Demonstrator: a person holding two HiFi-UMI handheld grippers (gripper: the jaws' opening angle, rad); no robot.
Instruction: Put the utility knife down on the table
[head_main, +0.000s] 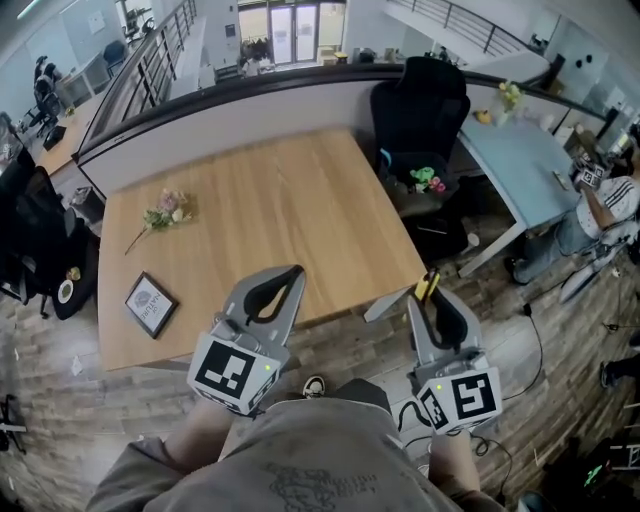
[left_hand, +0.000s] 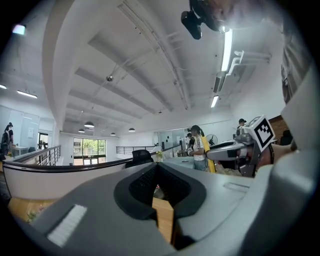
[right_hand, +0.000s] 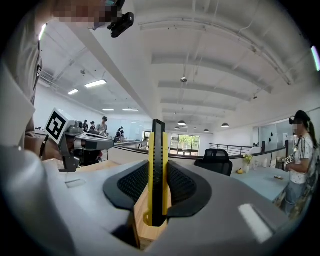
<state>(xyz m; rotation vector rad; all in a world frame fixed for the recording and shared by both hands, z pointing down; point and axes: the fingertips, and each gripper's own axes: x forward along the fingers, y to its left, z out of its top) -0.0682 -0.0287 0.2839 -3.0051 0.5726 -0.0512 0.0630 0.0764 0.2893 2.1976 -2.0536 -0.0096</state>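
Clamping a yellow-and-black plastic utility knife (right_hand: 158, 145) in the right gripper (right_hand: 158, 167): jaws narrowed to the knife's width, pads pressed on both flat sides, knife upright along the jaws and poking past the tips. In the head view, only a short yellow-black end of the utility knife (head_main: 431, 285) visible beyond the right gripper (head_main: 432, 292). Held just beside the near right corner of the light wooden table (head_main: 300, 190), not resting on it. Left gripper (head_main: 292, 272) over the table's near edge. In its own view, left gripper (left_hand: 157, 167) jaws meeting at the tips, nothing between, just wood below. From the head view alone: small pink flower sprig (head_main: 165, 212) and dark framed card (head_main: 151, 303) lying on the table's left part, well apart from both grippers.
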